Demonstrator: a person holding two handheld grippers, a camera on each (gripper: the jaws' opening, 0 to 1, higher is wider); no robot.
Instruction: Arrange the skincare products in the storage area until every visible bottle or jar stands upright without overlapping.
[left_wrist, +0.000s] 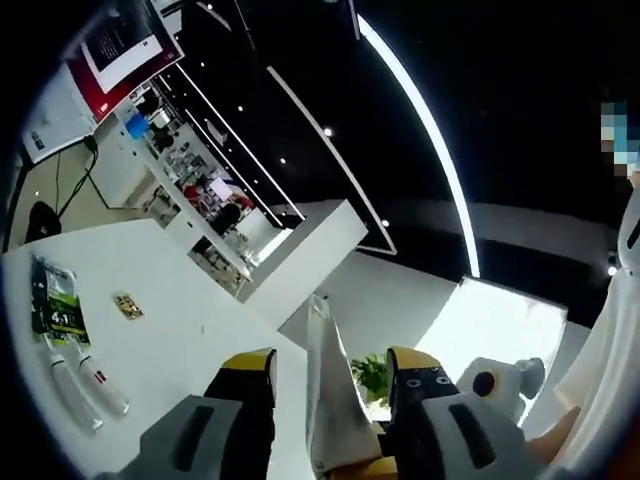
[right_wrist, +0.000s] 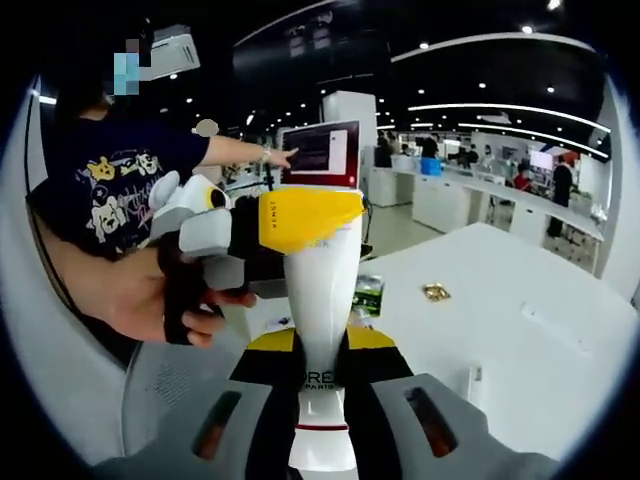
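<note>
A white tube (right_wrist: 320, 300) with "PARIS" lettering hangs cap-down over the white table (right_wrist: 560, 330). My right gripper (right_wrist: 320, 345) is shut on its lower body, just above the cap. My left gripper (right_wrist: 305, 215), in a person's hand (right_wrist: 150, 295), is shut on the tube's flat upper end with its yellow pads. In the left gripper view, the tube's crimped end (left_wrist: 325, 370) rises between the jaws of my left gripper (left_wrist: 330, 365). Two more white tubes (left_wrist: 85, 385) lie flat on the table (left_wrist: 170, 350) beside a green and black packet (left_wrist: 60, 305).
A small gold item (right_wrist: 435, 292) and the green packet (right_wrist: 368, 295) lie on the table behind the held tube, and a small white piece (right_wrist: 477, 380) lies nearer. A person in a dark printed shirt (right_wrist: 120, 190) stands left. A red-framed screen (right_wrist: 320, 155) stands behind.
</note>
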